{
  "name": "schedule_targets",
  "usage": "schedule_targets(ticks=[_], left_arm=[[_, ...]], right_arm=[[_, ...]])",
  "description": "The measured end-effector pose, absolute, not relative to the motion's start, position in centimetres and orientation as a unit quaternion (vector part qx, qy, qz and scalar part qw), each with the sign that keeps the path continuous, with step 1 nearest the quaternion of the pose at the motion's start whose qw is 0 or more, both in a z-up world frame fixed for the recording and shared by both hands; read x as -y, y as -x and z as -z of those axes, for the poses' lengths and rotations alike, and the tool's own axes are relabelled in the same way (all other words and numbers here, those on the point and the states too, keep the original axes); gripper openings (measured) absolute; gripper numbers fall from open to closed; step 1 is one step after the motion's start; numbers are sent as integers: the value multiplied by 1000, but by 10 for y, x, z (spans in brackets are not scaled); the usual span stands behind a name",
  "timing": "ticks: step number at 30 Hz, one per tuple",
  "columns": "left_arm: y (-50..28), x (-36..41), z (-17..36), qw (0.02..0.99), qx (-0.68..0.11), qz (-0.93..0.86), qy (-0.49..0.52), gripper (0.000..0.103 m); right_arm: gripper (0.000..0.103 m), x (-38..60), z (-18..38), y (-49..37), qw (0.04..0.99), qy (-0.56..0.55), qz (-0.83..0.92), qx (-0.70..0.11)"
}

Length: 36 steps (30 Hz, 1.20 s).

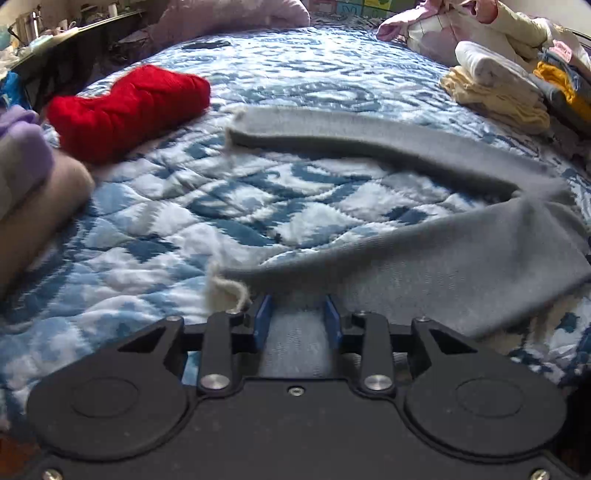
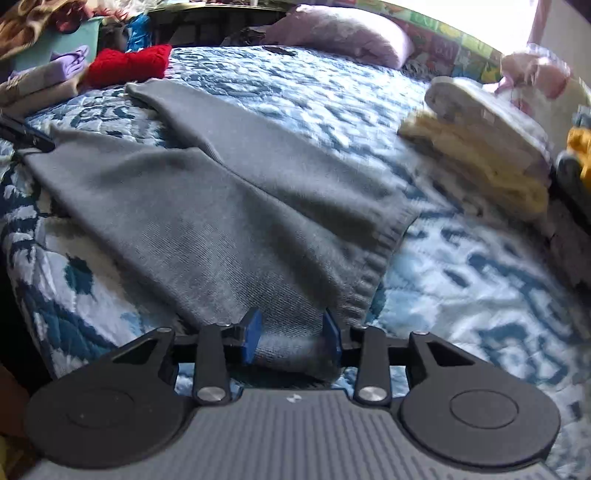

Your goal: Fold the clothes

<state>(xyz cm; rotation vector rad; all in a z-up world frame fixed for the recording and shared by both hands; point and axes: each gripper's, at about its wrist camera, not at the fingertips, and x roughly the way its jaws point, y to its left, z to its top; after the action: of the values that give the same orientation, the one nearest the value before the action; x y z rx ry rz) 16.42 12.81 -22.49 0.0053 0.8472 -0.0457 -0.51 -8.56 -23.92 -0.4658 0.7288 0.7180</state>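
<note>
A grey knit sweater [image 1: 424, 254] lies spread on the blue and white quilt [image 1: 184, 206], one sleeve [image 1: 332, 129] stretched out to the left. My left gripper [image 1: 297, 321] is shut on the sweater's near edge, cloth bunched between its blue pads. In the right wrist view the same sweater [image 2: 221, 206] runs from the near edge to the far left, its ribbed hem [image 2: 373, 266] on the right. My right gripper [image 2: 290, 334] is shut on the sweater near that hem. The left gripper [image 2: 26, 138] shows at the far left, on the sweater.
A folded red knit [image 1: 129, 110] and a stack of folded beige and lilac clothes [image 1: 33, 177] lie at the left. Folded white and cream clothes [image 1: 495, 88] and a mixed heap lie at the right. A lilac pillow [image 2: 347, 33] is at the head of the bed.
</note>
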Motion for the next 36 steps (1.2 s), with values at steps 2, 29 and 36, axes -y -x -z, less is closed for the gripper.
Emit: schedule_targets(ticks=[2,29,36], left_arm=[[-152,-124,213,920,-389,34,-37,46],[-97,-88,256,842,-345,108,-401,49],[-107,-93,242,858,-320,100,-389,13]], right_arm=[[39,93,228,12,845,218,-354,-336],[44,70,251,51,751,465,-393,-258],[41,65,259,49,745,489,-385,-240]])
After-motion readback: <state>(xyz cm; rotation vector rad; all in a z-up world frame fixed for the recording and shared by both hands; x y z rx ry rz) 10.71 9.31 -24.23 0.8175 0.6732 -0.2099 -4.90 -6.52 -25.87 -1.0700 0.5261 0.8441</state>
